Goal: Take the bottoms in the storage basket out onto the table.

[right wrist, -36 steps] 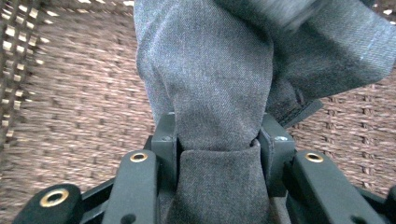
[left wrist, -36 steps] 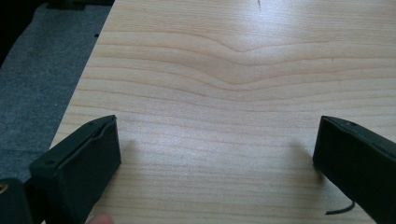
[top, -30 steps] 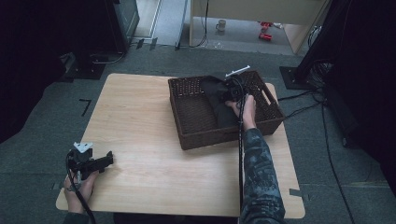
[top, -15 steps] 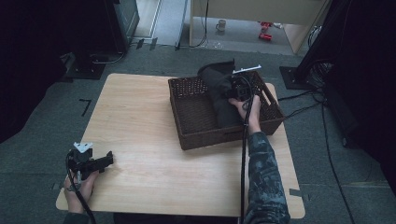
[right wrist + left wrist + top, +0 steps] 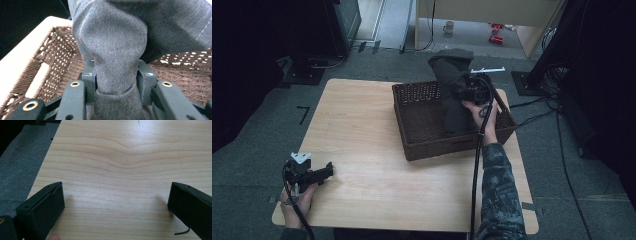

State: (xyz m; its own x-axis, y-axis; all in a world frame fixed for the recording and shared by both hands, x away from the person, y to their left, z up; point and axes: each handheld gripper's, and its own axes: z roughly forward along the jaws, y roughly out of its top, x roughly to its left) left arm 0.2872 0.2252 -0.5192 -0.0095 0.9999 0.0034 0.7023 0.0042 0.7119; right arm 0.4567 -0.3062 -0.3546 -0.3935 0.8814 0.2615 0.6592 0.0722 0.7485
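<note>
Pale wooden table (image 5: 362, 130), bare at frame left; brown woven wicker basket (image 5: 422, 137) upper right.
Right gripper (image 5: 116, 82) clamped on grey cloth (image 5: 112, 45) above basket; left gripper (image 5: 116, 202) wide apart at lower-left edge.

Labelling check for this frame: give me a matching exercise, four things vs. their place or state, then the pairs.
Things:
1. grey cloth
2. wicker basket
3. left gripper
4. right gripper

States:
A. jaws apart over bare wood
B. clamped and hanging, lower end inside the basket
C. standing on the table's far right part
D. jaws pressed on a bunch of fabric

Pairs: 1-B, 2-C, 3-A, 4-D
</note>
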